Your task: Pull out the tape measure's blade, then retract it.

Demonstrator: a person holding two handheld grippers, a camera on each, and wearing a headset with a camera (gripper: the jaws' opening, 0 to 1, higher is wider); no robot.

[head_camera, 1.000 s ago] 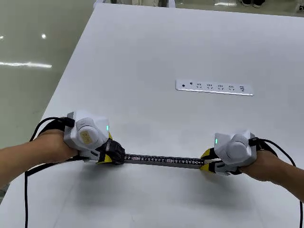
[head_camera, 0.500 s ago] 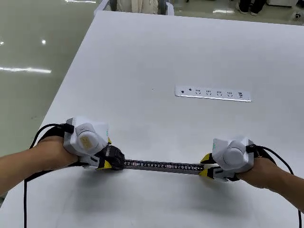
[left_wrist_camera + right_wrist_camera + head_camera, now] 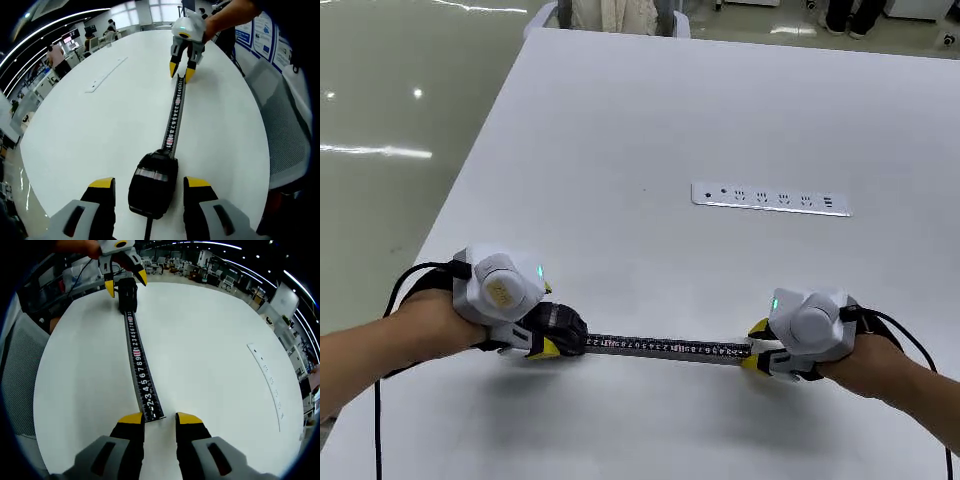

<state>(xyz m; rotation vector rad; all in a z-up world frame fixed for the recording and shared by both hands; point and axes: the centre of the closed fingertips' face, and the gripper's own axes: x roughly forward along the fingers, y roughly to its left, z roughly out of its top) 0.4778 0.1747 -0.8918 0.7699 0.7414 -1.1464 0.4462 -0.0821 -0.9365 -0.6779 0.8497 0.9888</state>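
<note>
One black tape measure case (image 3: pixel 560 328) sits on the white tabletop (image 3: pixel 620 120), close to the near edge. The left hand-held gripper (image 3: pixel 150 182) is around it, one yellow-tipped jaw on each side. The left gripper view shows a thin gap along both flanks of the case, so it is not possible to tell whether the jaws press on it.

The blade (image 3: pixel 665 347) is out and lies flat on the tabletop with its numbers up. It runs straight from the case to the right hand-held gripper (image 3: pixel 160 418). That gripper's jaws stand apart. The blade end lies between the yellow tips, closer to one than the other, with bare tabletop beside it. It does not look pinched.

A hand holds each gripper, and black cables trail back from both.

Farther out, well apart from the tape, a white power strip (image 3: pixel 770 198) lies flat, roughly parallel to the blade. Beyond the far edge is a glossy floor (image 3: pixel 390 100) with light streaks on it.
</note>
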